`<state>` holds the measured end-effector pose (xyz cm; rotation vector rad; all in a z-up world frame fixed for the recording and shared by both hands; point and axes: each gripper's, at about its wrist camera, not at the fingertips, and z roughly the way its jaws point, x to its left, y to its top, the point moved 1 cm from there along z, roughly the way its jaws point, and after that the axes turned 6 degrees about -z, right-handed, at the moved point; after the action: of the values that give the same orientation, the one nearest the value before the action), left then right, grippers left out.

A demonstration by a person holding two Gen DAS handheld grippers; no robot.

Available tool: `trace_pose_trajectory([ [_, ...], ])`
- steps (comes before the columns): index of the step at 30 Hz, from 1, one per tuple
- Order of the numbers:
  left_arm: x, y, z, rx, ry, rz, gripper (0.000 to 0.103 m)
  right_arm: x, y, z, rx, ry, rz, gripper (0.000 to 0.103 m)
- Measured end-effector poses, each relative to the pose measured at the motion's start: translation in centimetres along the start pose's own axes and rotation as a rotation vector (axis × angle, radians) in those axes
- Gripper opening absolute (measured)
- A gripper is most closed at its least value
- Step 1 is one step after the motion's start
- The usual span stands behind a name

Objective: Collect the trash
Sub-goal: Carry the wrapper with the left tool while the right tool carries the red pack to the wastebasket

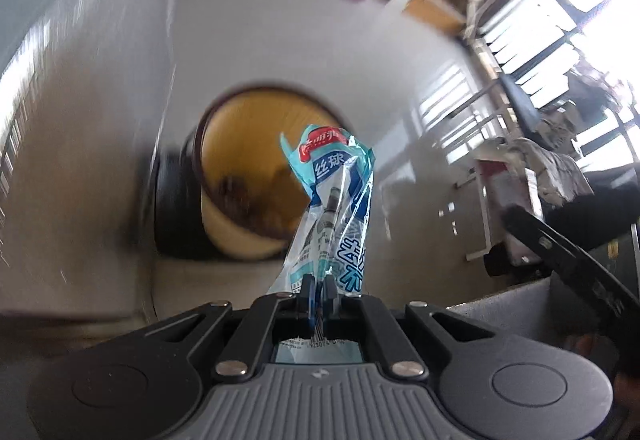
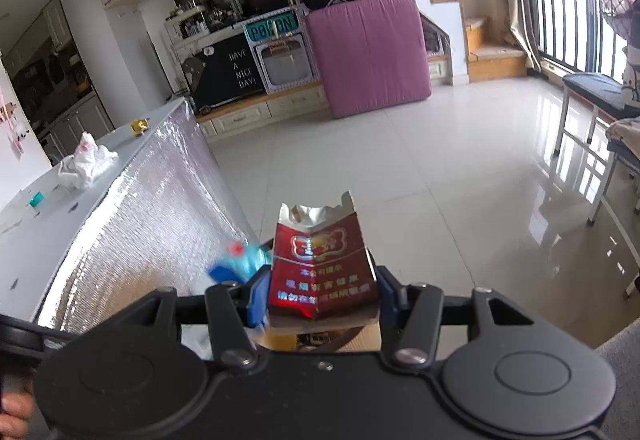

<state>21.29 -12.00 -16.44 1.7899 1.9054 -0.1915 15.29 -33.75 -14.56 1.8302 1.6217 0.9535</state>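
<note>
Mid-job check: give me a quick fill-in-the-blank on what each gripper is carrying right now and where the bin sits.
1. The left gripper is shut on a blue and white plastic ____.
2. The right gripper fingers clamp a torn ____ cigarette pack.
3. In the left wrist view, the round trash bin with the yellow-brown inside stands on the ____.

Missing words: wrapper; red; floor.

we note the wrapper at 12 o'clock, bin behind it at 11; mattress beyond the pack.
</note>
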Motion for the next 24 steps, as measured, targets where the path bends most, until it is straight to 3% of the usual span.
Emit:
trace_pose_trajectory([
  [8, 2.3, 5.1, 5.7, 0.040, 0.030, -0.296, 0.003, -1.8, -1.5, 1.8, 0.057, 0.005, 0.025, 0.055],
  [10, 2.2, 6.7, 6.8, 0.035, 0.039, -0.325, 0.003, -2.0, -1.5, 2.4, 0.070, 0.008, 0.019, 0.055],
  [15, 1.1, 10.5, 10.9, 0.074, 0.086, -0.337, 0.003, -2.3, -1.4, 4.2, 0.112, 0.024, -0.009, 0.055],
  [20, 1.7, 12.3, 15.0, 0.120, 0.212, -0.268, 0.003, -2.1, -1.0, 8.0, 0.203, 0.059, -0.065, 0.055],
  [24, 2.2, 13.0, 17.3, 0.163, 0.247, -0.208, 0.004, -1.6, -0.5, 12.2, 0.303, 0.112, -0.112, 0.055],
])
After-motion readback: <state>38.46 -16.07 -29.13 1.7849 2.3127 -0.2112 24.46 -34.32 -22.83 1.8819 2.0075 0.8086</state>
